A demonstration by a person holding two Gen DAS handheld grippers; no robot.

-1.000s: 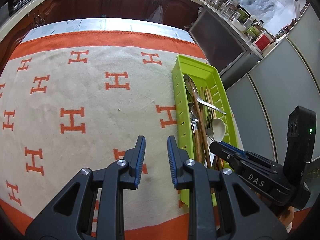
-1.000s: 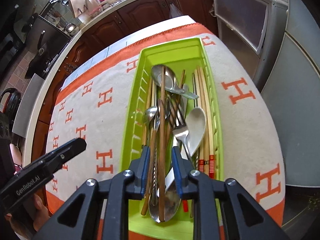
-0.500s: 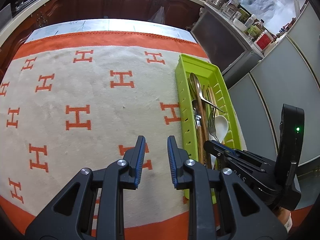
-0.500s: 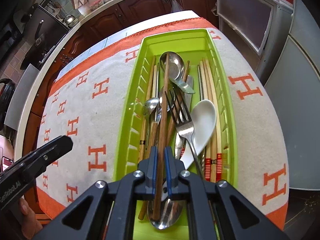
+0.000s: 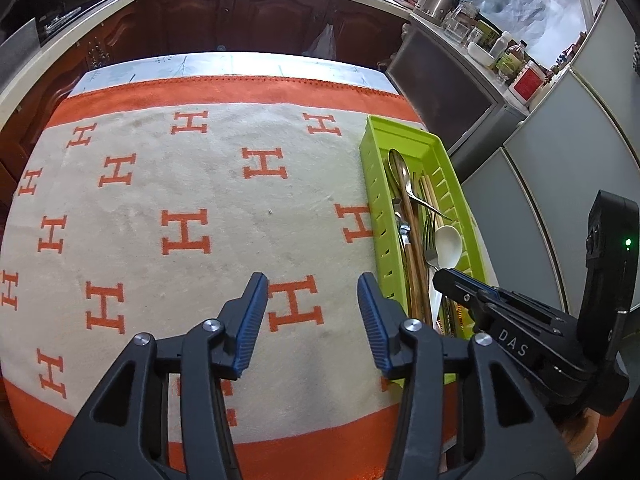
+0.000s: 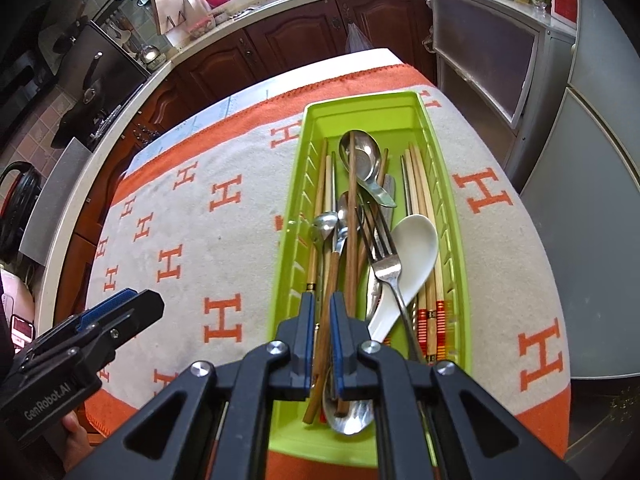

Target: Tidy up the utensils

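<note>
Right gripper (image 6: 321,320): black plastic frame with ribbed blue pads, clamped on a dark wooden chopstick (image 6: 351,216) at the near end of the tray; the jaws closed onto it within the last second.
Dark wooden chopstick: a long, slim brown stick running lengthwise from between the pads to the far end of the tray, crossing the bowl of a steel spoon.
Left gripper (image 5: 312,312): same black frame and blue ribbed pads, jaws apart with nothing between them, having just been opening; it hangs over bare cloth just left of the tray.
Tray (image 6: 448,184): long, narrow, lime-green plastic with ribbed, slotted side walls, lying lengthwise on the cloth near its right edge.
Utensils: heaped loosely together in the tray, overlapping.
Fork (image 6: 382,256): shiny steel, tines pointing away, resting across the white spoon.
White spoon (image 6: 414,248): smooth, glossy, deep oval bowl, on the tray's right half.
Pale chopsticks (image 6: 420,184): light wood, red-and-orange banded near ends, along the right wall.
Steel spoon (image 6: 362,156): polished bowl at the far end.
Cloth (image 5: 224,208): cream, fuzzy weave, orange H motifs and an orange border, covering the table.
Background: dark wood cabinets (image 5: 248,16) under a pale counter.
</note>
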